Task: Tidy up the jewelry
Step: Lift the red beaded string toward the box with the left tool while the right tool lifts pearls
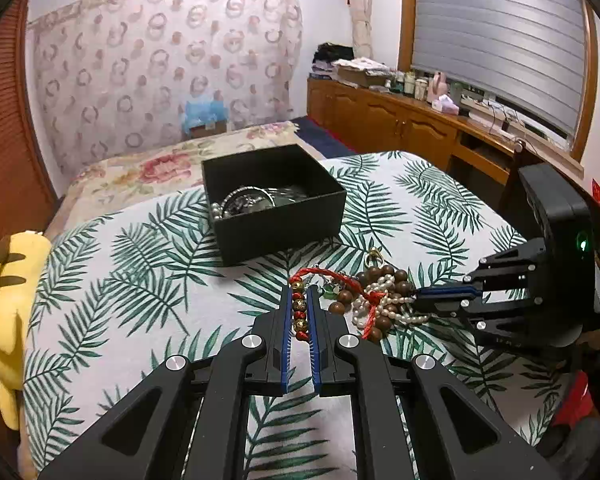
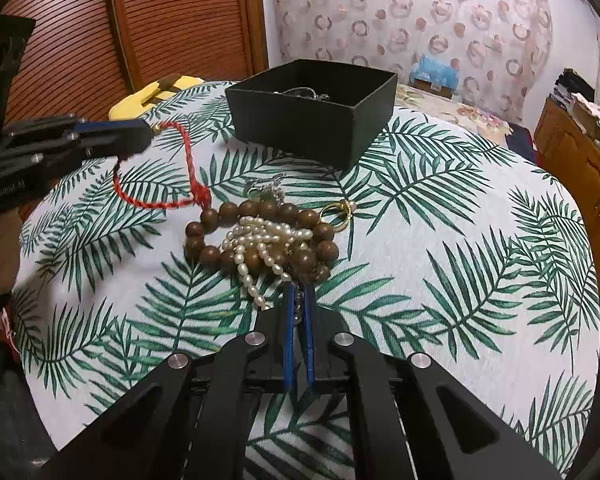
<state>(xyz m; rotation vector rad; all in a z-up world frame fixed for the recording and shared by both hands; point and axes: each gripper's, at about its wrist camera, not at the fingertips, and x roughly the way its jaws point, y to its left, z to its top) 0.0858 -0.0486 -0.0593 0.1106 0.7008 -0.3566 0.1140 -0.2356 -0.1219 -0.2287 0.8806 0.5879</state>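
Left gripper (image 1: 300, 312) clamps the red cord bracelet (image 2: 188, 160) by its gold and red beads. Partly legible lettering marks its body. Right gripper (image 2: 299, 304) is closed on a chain beside the jewelry pile (image 2: 260, 236). Black box (image 1: 274, 202) stands behind, unobstructed, on the leaf-print cover (image 1: 120, 280).

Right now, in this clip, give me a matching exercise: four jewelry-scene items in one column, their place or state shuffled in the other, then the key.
Items:
1. red cord bracelet
2. black box
3. pearl strand
4. gold ring

Places or states:
A. lies loose on the leaf-print cloth, beside the brown wooden beads
B. clamped at its beaded end in the left gripper
C. tangled in the pile in front of the right gripper
D. open, with silver pieces inside

Pairs: 1-B, 2-D, 3-C, 4-A
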